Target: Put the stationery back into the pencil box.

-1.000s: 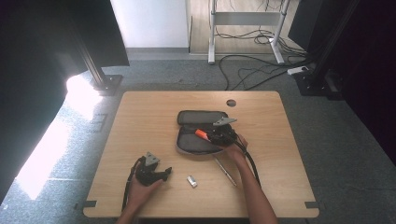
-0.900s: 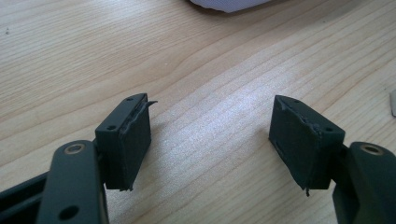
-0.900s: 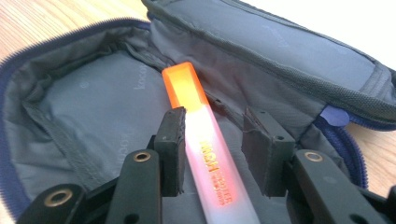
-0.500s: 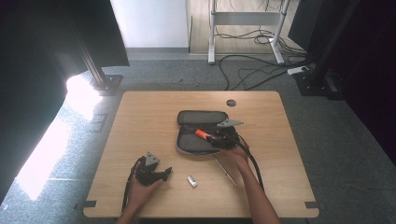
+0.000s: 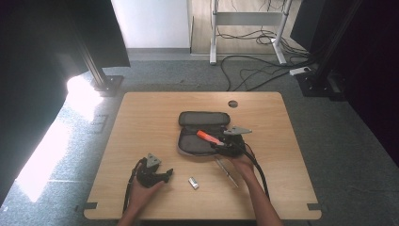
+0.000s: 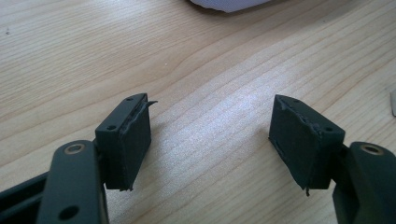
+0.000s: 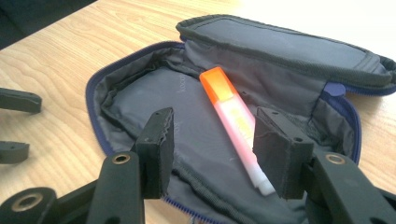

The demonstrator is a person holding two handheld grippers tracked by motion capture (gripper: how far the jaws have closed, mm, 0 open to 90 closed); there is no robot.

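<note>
Listing what we see: soft grey fabric pencil case, unzipped; orange highlighter inside, released; right gripper just opened; left gripper spread, empty; pen alongside.

One open pencil case, one highlighter (orange-capped), one pen, one eraser.

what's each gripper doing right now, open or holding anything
Left gripper: open, nothing between its jaws, just bare table.
Right gripper: open, jaws have just been opening; the orange highlighter lies loose in the pencil case.
</note>
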